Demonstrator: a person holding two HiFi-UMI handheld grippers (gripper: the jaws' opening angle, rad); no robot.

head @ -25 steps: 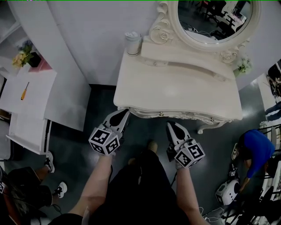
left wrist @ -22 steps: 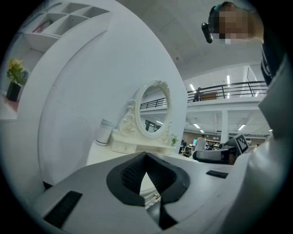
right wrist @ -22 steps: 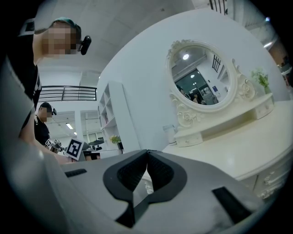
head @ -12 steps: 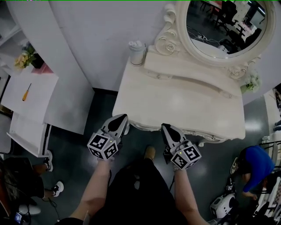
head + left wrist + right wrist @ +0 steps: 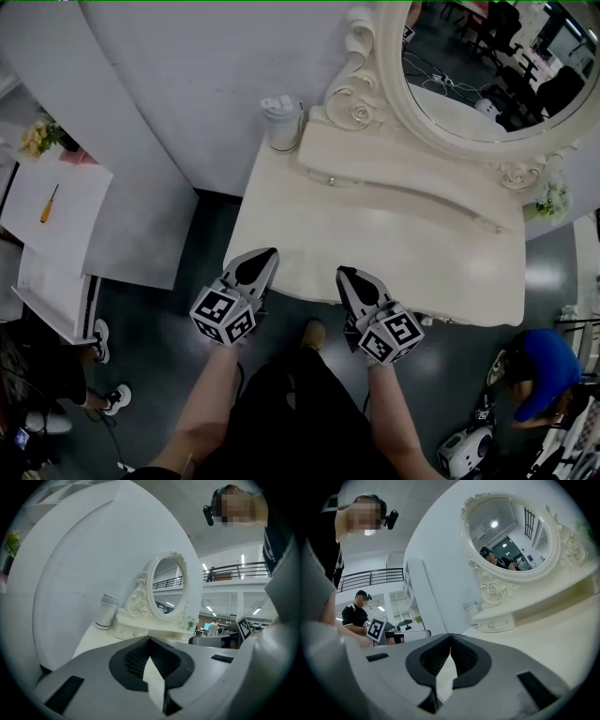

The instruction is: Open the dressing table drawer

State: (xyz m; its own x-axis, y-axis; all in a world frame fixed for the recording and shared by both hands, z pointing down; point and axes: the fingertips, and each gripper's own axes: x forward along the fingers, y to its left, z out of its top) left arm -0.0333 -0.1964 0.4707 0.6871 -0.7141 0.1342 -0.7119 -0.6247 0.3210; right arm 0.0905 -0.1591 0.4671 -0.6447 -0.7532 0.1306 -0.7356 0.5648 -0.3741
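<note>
Approach step, judging by the layout. No sight of the drawer front, tucked beneath the near edge of the dressing table [image 5: 375,244]. At that edge, toward its left end: left gripper [image 5: 265,255] and right gripper [image 5: 343,276], both pinched closed, nothing between. Next, probably: sink lower, spread one pair, catch whatever handle is there.

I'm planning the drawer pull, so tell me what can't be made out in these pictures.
- The drawer front and handle: head view, hidden under the dressing table top's overhang; gripper views, behind the left gripper and right gripper bodies.
- Mirror: cut off by the head view's top and right edges.
- Yellow tool, head view far left: too small to identify.
</note>
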